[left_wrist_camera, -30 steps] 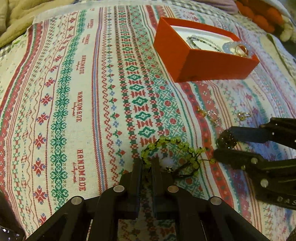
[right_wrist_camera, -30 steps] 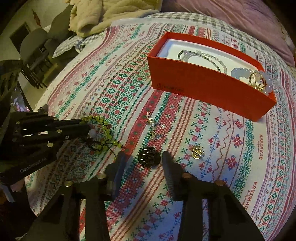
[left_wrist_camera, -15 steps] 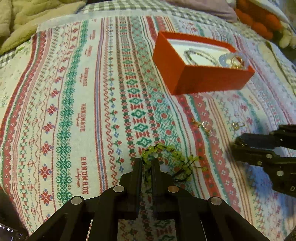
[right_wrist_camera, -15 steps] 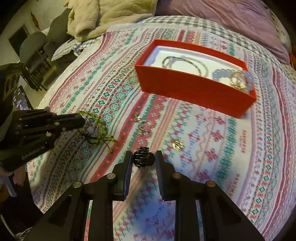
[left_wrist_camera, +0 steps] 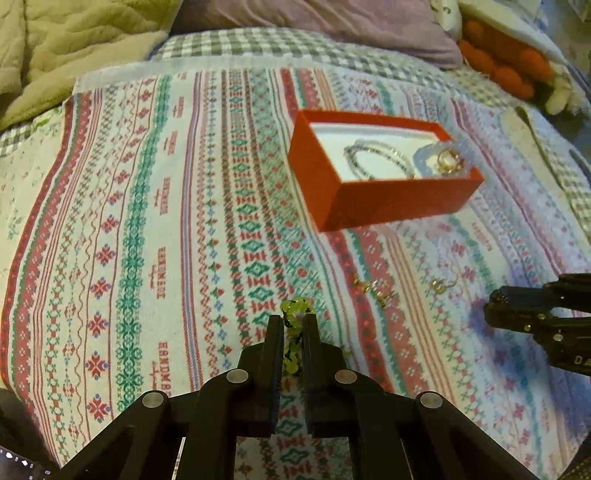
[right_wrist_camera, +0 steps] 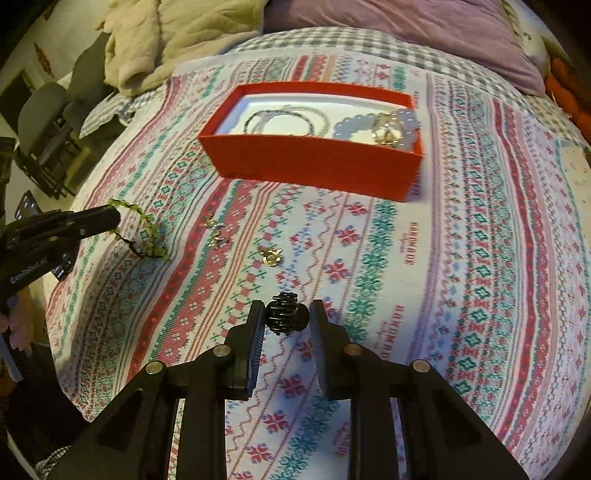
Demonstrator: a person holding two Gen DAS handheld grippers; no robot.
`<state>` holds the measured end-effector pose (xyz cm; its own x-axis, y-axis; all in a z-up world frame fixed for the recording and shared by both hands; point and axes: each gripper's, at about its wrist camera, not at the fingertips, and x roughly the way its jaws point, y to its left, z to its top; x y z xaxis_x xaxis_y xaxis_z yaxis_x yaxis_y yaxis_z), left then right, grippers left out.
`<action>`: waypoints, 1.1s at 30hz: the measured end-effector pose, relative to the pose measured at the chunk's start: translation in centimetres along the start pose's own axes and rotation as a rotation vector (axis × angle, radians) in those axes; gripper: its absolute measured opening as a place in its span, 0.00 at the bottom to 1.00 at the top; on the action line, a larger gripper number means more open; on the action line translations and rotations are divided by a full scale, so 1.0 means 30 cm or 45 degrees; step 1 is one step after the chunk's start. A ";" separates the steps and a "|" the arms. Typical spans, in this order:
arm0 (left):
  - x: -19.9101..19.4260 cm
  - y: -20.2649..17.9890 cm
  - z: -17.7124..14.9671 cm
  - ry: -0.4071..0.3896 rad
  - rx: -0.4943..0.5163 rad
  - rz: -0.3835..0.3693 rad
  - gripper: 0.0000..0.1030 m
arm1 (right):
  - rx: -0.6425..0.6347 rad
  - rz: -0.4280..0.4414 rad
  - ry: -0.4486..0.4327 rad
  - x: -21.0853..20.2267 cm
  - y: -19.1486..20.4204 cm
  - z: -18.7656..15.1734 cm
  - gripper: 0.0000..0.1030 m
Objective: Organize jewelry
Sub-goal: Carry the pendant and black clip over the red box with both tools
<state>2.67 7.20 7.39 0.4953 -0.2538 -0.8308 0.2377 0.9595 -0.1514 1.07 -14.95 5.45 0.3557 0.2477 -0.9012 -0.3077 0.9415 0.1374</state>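
My left gripper is shut on a green beaded bracelet and holds it above the patterned cloth; in the right wrist view the bracelet dangles from the left gripper. My right gripper is shut on a small black hair claw, lifted off the cloth; it shows at the right edge of the left wrist view. A red box holds a thin beaded chain, a pale bead bracelet and gold rings.
Small gold earrings and a gold charm lie on the cloth between the grippers and the box; they also show in the left wrist view. Beige blanket and purple pillow lie behind.
The right gripper closed on the black hair claw and lifted it. The left gripper raised the green bracelet off the cloth. Both pulled back from the cloth.
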 end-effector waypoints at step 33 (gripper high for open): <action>-0.064 -0.088 0.220 -0.176 -0.053 -0.142 0.04 | 0.104 0.018 -0.111 -0.056 -0.064 0.177 0.25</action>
<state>6.62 4.35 12.92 0.5785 -0.3709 -0.7264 0.2646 0.9278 -0.2630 5.74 -15.97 8.89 0.4284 0.2767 -0.8602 -0.2414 0.9524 0.1862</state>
